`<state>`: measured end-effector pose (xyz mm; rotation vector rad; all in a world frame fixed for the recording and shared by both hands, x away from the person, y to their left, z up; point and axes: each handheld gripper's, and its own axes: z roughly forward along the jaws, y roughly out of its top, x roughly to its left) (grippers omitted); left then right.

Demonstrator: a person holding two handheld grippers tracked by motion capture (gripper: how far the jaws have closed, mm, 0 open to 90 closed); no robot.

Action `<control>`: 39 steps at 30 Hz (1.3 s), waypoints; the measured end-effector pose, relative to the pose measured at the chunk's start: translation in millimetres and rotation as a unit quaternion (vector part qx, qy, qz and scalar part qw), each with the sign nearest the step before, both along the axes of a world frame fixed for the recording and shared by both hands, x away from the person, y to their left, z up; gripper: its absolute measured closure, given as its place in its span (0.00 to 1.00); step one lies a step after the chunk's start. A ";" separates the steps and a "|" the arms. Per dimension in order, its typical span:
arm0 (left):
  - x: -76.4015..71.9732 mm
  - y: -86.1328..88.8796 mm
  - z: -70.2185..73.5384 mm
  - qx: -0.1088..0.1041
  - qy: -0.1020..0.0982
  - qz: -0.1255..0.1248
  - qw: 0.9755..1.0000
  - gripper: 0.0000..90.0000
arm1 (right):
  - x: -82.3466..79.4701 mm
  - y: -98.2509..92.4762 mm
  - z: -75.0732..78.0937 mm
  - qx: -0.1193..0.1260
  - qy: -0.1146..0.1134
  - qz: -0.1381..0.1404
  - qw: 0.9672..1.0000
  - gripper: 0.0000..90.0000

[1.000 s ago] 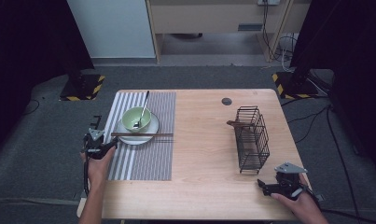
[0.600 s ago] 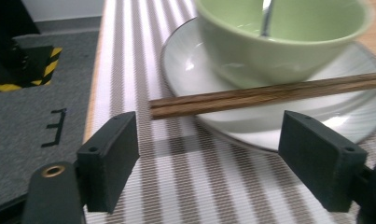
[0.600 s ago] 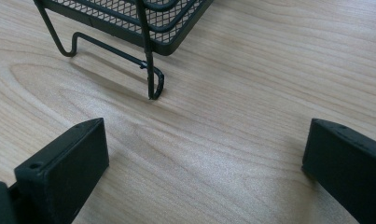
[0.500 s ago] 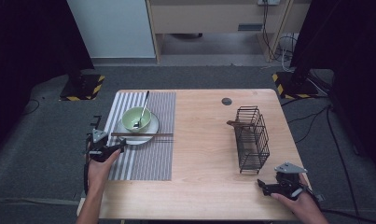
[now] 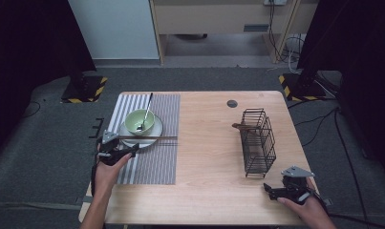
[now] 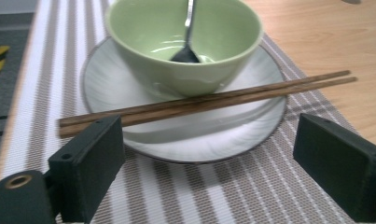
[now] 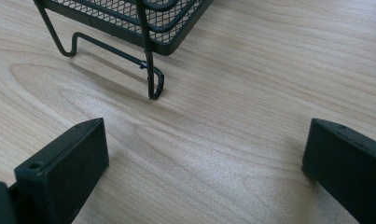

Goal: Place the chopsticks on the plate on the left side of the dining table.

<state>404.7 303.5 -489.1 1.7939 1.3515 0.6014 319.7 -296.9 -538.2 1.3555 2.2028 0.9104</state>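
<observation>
A green bowl (image 5: pixel 139 122) (image 6: pixel 183 44) with a metal spoon (image 5: pixel 145 112) (image 6: pixel 188 32) in it stands on a white plate (image 5: pixel 154 136) (image 6: pixel 195 135). The plate is on a striped placemat (image 5: pixel 152 162). A pair of brown chopsticks (image 5: pixel 149 138) (image 6: pixel 209 100) lies across the plate's near rim. My left gripper (image 5: pixel 124 151) (image 6: pixel 213 172) hovers just short of the plate. Its jaws have just been opening and stand open with nothing between them. My right gripper (image 5: pixel 272 192) (image 7: pixel 204 172) rests open over bare wood, close to a foot of the black wire rack (image 5: pixel 258 141) (image 7: pixel 129 23).
A brown utensil (image 5: pixel 242 127) pokes out of the rack's far left side. A small dark disc (image 5: pixel 232 103) is set in the tabletop (image 5: pixel 209 157) toward the back. The table's near edge is close behind both hands.
The left gripper's jaws have spread wider and the hand has shifted slightly to the right. The chopsticks lie where they were. The right hand has not moved.
</observation>
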 end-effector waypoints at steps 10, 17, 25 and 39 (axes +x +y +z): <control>-2.8 -39.1 -2.1 0.007 0.008 -0.034 0.999 0.07 | 0.0 0.0 0.0 0.000 0.000 0.000 1.000 0.00; -5.5 -76.3 2.6 0.014 0.015 -0.062 0.998 0.07 | 0.0 0.0 0.0 0.000 0.000 0.000 1.000 0.00; -2.7 -112.0 -4.5 0.028 0.031 -0.094 0.995 0.07 | -0.2 0.0 0.0 0.000 0.000 0.000 1.000 0.00; -12.4 -167.2 -3.7 0.055 0.047 -0.153 0.986 0.08 | 0.2 -0.4 -0.1 -0.001 -0.001 0.003 1.000 0.00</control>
